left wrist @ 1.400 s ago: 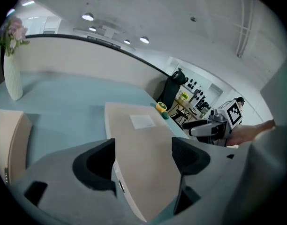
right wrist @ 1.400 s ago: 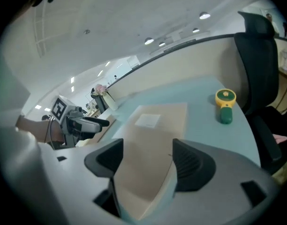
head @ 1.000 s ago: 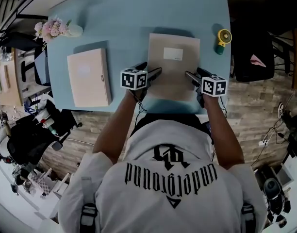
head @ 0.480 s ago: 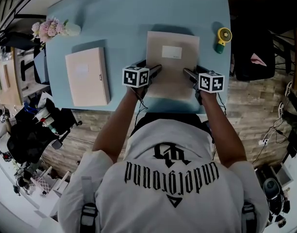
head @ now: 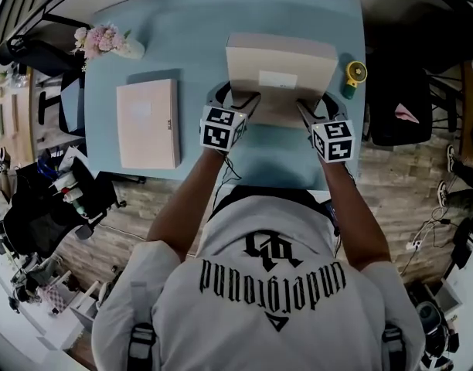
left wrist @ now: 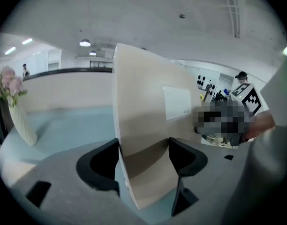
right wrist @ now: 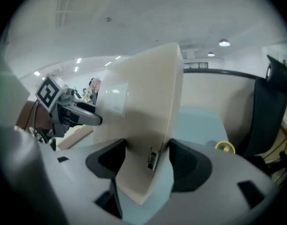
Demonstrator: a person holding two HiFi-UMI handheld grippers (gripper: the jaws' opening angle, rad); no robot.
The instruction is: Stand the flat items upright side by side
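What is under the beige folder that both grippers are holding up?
Only blue table shows below the lower edge of the beige folder in both gripper views. In the head view the folder covers the tabletop behind it, so that patch is unseen.

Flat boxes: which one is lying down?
The pinkish box at left, flat on the blue table; the beige box is held tipped up.

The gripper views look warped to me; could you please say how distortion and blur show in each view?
Left gripper view: fisheye bows the beige case, corners black. Right gripper view: same bowing, even light. Head view: table edges curve, picture sharp.
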